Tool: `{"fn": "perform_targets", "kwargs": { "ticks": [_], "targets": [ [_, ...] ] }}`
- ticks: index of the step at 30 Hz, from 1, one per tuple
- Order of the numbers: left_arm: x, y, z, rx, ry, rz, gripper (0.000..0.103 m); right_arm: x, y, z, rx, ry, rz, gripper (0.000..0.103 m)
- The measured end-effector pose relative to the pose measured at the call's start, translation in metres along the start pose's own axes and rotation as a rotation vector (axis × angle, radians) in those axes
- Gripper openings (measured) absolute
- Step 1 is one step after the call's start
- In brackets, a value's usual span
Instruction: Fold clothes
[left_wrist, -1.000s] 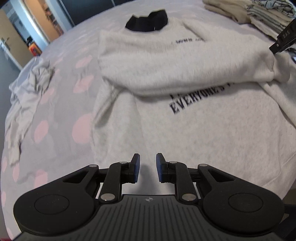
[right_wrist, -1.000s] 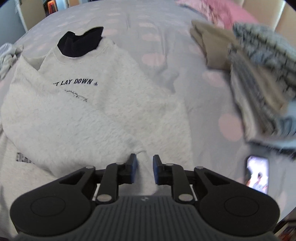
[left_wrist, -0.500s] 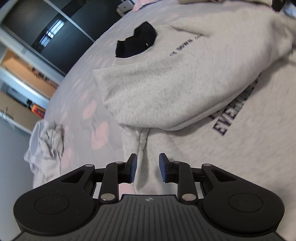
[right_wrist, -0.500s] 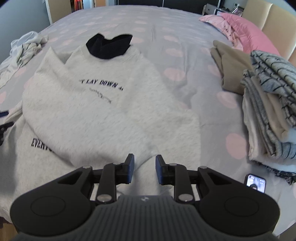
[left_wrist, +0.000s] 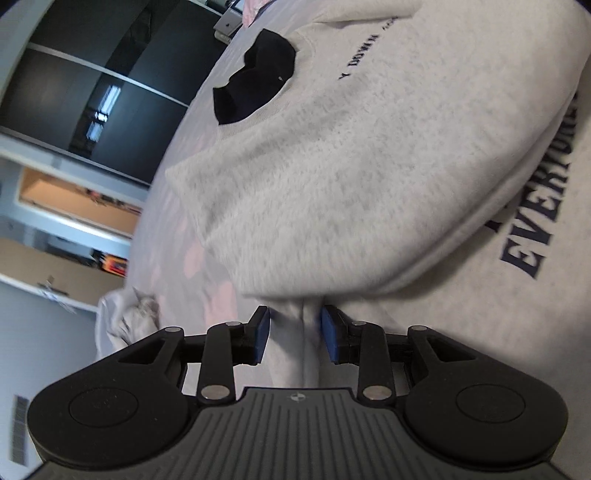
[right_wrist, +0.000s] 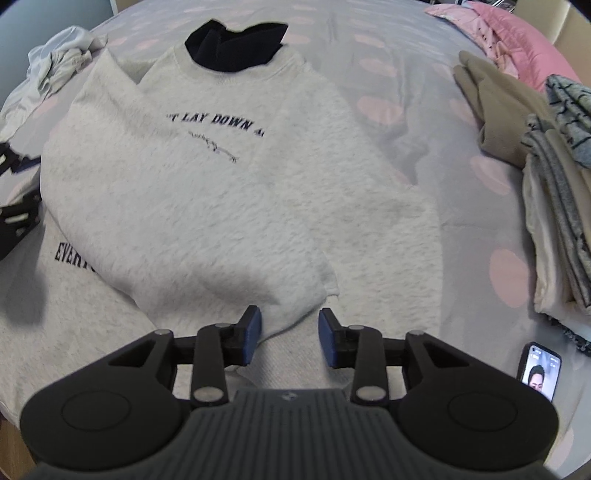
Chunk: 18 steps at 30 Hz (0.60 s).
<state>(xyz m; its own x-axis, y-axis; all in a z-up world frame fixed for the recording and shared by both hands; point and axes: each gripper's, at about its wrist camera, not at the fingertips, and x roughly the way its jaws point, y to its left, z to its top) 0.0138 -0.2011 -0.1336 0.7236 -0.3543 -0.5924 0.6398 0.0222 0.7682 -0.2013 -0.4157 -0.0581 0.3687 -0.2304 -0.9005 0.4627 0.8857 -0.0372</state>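
On the bed (right_wrist: 424, 85), the grey sweatshirt (right_wrist: 221, 192) lies folded, its lettering partly hidden. Both tools gape open: the left tool (left_wrist: 295, 338) straddles a fabric ridge, the right tool (right_wrist: 290, 338) its lower edge.

We see a bedspread (right_wrist: 436, 66), pale lilac with pink dots, covering the bed. At its right edge lies a phone (right_wrist: 540, 371), screen lit and facing up. At the far right corner sits a pink pillow (right_wrist: 517, 33). Off the bed, in the left wrist view, we make out dark wardrobe doors (left_wrist: 110, 74) with a pale rail across them, and below them an open wooden shelf (left_wrist: 77, 201) holding small items too blurred for us to tell.
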Motion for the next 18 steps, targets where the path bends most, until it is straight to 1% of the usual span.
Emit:
{"fn": "perform_targets", "kwargs": {
  "ticks": [2,3,4,5,8,12,14,16,18],
  "targets": [
    [0.006,-0.004,0.004,0.026,0.0,0.03,0.028,0.002,0.0,0.0,-0.003,0.005,0.001,0.039],
    [0.007,-0.002,0.005,0.013,0.001,0.031,0.025,0.002,0.0,0.0,-0.005,0.005,0.002,0.04],
    [0.005,0.003,0.005,-0.023,-0.002,0.027,0.017,0.001,-0.001,0.0,-0.004,0.004,0.002,0.04],
    [0.003,0.009,0.005,-0.063,-0.007,0.024,0.013,0.0,-0.002,0.0,0.001,0.002,0.004,0.041],
    [-0.01,0.032,-0.001,-0.208,-0.026,0.025,0.011,-0.003,-0.006,-0.002,0.019,-0.003,0.009,0.041],
    [-0.022,0.079,-0.024,-0.501,-0.017,-0.02,0.01,-0.008,-0.005,-0.002,0.024,-0.018,0.018,0.041],
    [-0.015,0.106,-0.044,-0.706,0.026,-0.099,0.01,-0.012,-0.004,-0.001,0.02,-0.03,0.029,0.042],
    [0.0,0.125,-0.071,-0.942,0.074,-0.208,0.01,-0.016,-0.002,0.0,0.012,-0.046,0.048,0.042],
    [0.013,0.133,-0.091,-1.07,0.126,-0.28,0.014,-0.02,0.0,-0.001,-0.007,-0.064,0.06,0.042]
  ]
}}
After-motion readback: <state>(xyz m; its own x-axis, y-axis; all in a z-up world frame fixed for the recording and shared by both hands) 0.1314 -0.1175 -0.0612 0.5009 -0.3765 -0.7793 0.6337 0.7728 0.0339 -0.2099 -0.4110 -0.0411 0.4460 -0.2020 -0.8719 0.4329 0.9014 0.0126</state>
